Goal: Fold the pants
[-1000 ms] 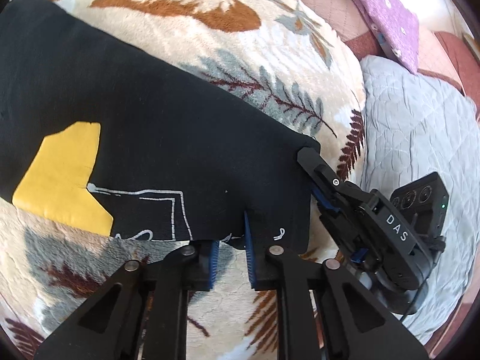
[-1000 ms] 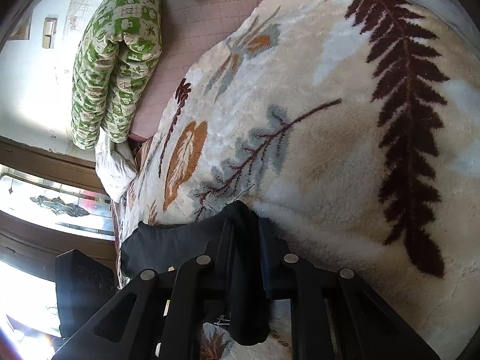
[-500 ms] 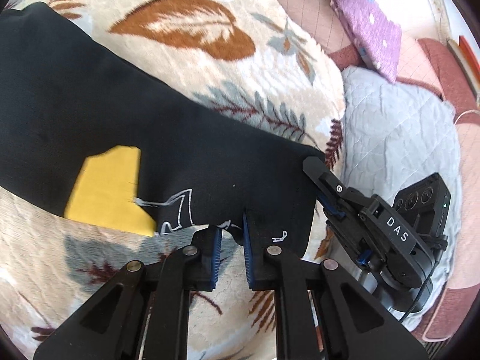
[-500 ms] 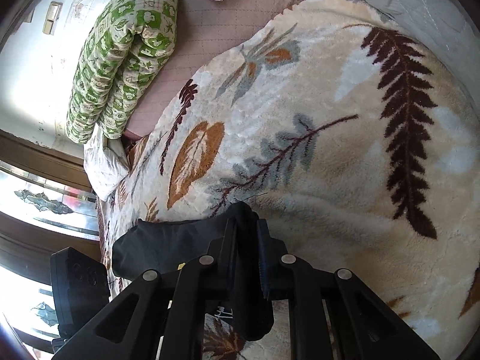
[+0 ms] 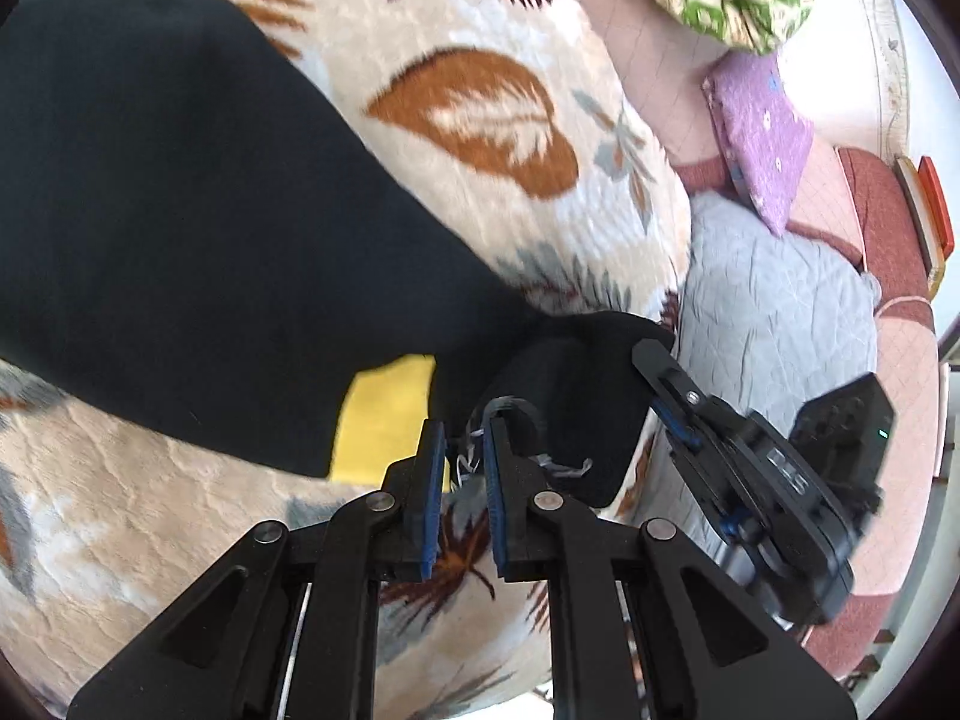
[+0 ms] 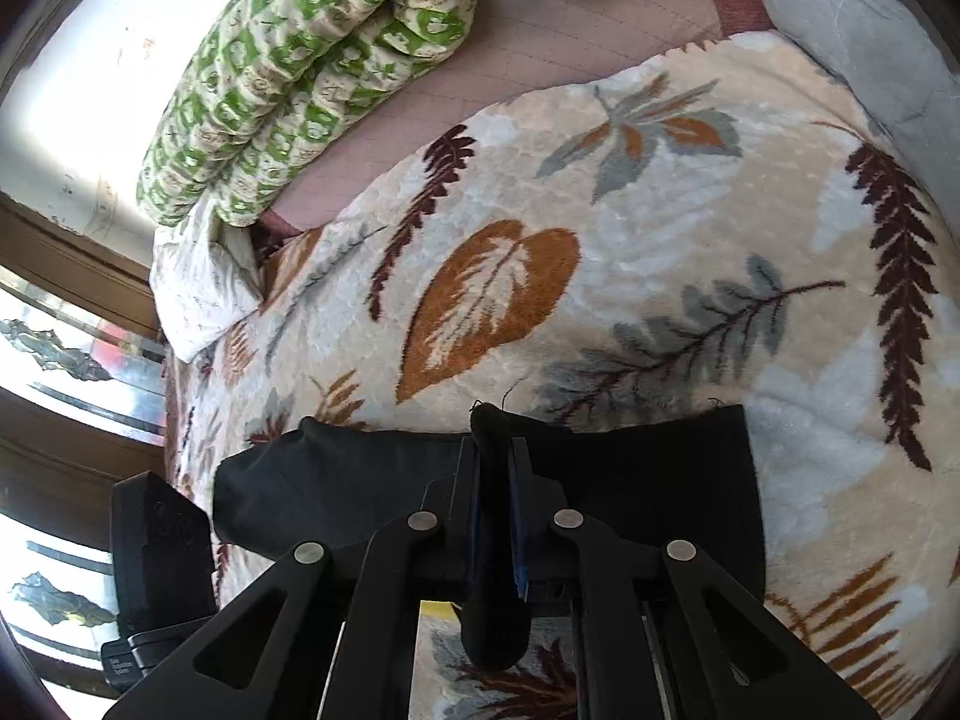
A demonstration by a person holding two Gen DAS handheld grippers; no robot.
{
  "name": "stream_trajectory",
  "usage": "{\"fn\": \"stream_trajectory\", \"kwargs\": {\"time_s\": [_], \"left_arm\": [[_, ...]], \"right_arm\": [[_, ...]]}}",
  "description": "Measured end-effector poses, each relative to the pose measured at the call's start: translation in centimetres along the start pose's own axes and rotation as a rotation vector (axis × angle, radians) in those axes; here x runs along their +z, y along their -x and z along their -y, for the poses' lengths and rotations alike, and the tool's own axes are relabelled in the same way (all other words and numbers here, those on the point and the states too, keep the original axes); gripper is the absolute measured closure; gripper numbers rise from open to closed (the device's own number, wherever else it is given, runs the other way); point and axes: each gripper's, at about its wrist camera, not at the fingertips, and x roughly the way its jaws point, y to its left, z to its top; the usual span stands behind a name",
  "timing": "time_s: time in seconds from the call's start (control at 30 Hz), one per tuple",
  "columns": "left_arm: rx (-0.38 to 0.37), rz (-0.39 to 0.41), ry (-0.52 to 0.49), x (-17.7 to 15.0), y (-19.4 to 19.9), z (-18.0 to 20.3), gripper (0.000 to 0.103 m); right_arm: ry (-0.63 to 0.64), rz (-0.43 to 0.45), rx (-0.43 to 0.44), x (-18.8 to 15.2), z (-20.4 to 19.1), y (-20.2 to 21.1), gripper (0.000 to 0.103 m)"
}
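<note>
Pants, black cloth with a yellow patch (image 5: 198, 228): right tool (image 6: 495, 450) pinches the hem; left tool (image 5: 463, 450) narrowly parted, grip unclear. Carry corners level.
</note>
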Motion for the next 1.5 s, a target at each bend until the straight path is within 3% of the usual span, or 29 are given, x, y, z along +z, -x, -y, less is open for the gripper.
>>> {"fn": "stream_trajectory", "kwargs": {"time_s": [0.13, 0.23, 0.37, 0.57, 0.63, 0.7, 0.73, 0.83, 1.0, 1.2, 1.33, 1.5], "left_arm": [[-0.012, -0.035, -0.021, -0.8, -1.6, 1.1, 0.092], [-0.013, -0.057, -0.010, -1.3, -2.9, 1.6, 0.092], [-0.007, -0.063, -0.009, -1.8, -3.7, 1.9, 0.092], [-0.010, -0.048, 0.000, -2.5, -4.1, 2.5, 0.092], [-0.006, -0.032, -0.004, -2.8, -4.2, 2.8, 0.090], [0.003, -0.009, -0.010, -3.1, -4.3, 3.1, 0.086], [0.004, -0.003, -0.012, -3.3, -4.5, 3.3, 0.080], [0.007, 0.003, 0.001, -3.9, -5.4, 3.8, 0.068], [0.008, 0.022, 0.025, -4.2, -7.0, 4.0, 0.068], [-0.031, 0.068, 0.138, -3.4, -8.0, 3.2, 0.068], [-0.014, 0.128, 0.115, -2.7, -8.0, 4.1, 0.068], [-0.058, 0.108, 0.115, -3.7, -8.3, 3.3, 0.068]], "right_arm": [[-0.061, 0.006, -0.115, -0.3, 3.7, 0.6, 0.092], [-0.104, -0.027, -0.141, -0.7, 7.3, 0.8, 0.086], [-0.200, -0.009, -0.044, -1.1, 11.4, 0.6, 0.057], [-0.213, 0.000, 0.240, -1.3, 13.5, -1.7, 0.056], [-0.186, -0.020, 0.264, -0.9, 13.3, -2.4, 0.056], [-0.133, -0.026, 0.226, -0.4, 12.5, -2.2, 0.080], [-0.124, -0.033, 0.220, -0.2, 12.1, -2.1, 0.084], [-0.117, -0.022, 0.202, 0.2, 10.9, -1.4, 0.085], [-0.154, -0.019, 0.205, 0.5, 10.1, -0.9, 0.085], [-0.199, -0.019, 0.229, 0.8, 10.0, 0.1, 0.085], [-0.222, -0.020, 0.240, 1.0, 10.0, 0.3, 0.085], [-0.248, -0.027, 0.241, 1.3, 10.7, -0.4, 0.085]]}}
